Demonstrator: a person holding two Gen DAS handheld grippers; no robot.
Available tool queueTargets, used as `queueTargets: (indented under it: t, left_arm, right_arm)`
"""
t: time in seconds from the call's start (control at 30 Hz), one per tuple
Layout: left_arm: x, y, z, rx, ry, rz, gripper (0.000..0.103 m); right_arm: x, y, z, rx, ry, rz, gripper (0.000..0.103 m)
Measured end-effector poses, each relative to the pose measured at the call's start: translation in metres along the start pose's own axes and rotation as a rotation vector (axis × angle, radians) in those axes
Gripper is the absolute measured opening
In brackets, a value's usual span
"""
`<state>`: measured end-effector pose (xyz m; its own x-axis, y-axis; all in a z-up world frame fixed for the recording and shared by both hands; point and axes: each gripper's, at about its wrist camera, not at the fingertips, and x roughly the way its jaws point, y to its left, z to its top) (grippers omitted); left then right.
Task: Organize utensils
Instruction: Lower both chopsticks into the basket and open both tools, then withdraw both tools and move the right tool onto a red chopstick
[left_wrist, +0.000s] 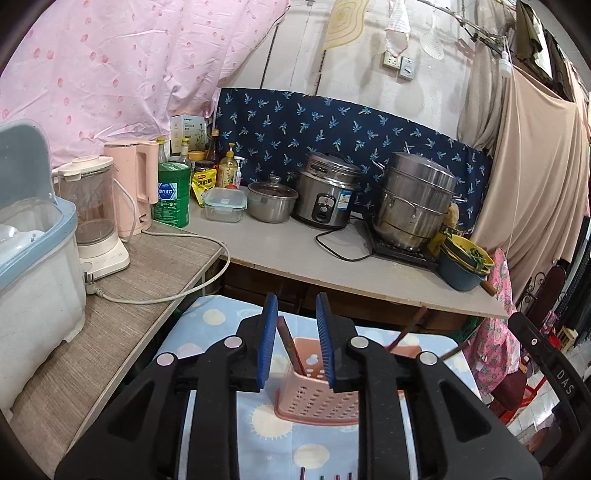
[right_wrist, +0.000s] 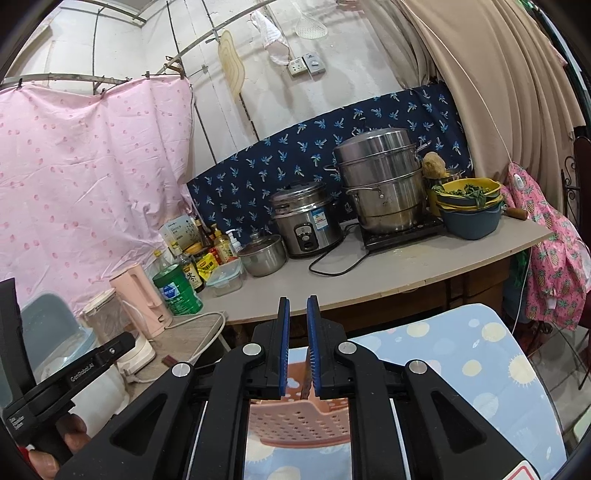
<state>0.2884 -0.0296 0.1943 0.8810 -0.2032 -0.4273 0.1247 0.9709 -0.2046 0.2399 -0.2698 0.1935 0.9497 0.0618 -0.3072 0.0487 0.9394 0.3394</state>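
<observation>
My right claw (right_wrist: 297, 347) pinches narrow on a dark chopstick (right_wrist: 307, 373) over the pink perforated plastic basket (right_wrist: 299, 421), left claw (left_wrist: 295, 343) wide, empty; a slanted release risks tipping that light basket.

Basket (left_wrist: 317, 398): my left gripper's (left_wrist: 295, 339) arms cover both its sides.
Chopsticks (left_wrist: 291, 347): lower ends hidden inside the basket; I can't count them.
Basket under my right gripper (right_wrist: 297, 343): only its perforated front wall (right_wrist: 299, 421) shows.
Stick between my right fingers: too dark to identify.
Left hand (right_wrist: 70, 439): cut off at the edge.
</observation>
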Motion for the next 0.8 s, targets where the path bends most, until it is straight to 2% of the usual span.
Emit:
queueTargets:
  t: [0.17, 0.47, 0.67, 0.8]
  left_arm:
    - [-0.018, -0.003, -0.015, 0.023, 0.004, 0.013, 0.032]
    - [-0.04, -0.008, -0.051, 0.092, 0.046, 0.053, 0.035]
    - [-0.049, -0.007, -0.084, 0.104, 0.103, 0.052, 0.036]
    - [-0.056, -0.006, -0.11, 0.113, 0.138, 0.051, 0.042]
  right_arm:
    - [-0.021, 0.0, -0.02, 0.006, 0.025, 0.027, 0.011]
    - [-0.055, 0.006, -0.065, -0.059, 0.091, 0.007, 0.011]
    - [-0.074, 0.005, -0.098, -0.102, 0.147, -0.016, 0.011]
    - [-0.085, 0.0, -0.124, -0.106, 0.192, -0.035, 0.012]
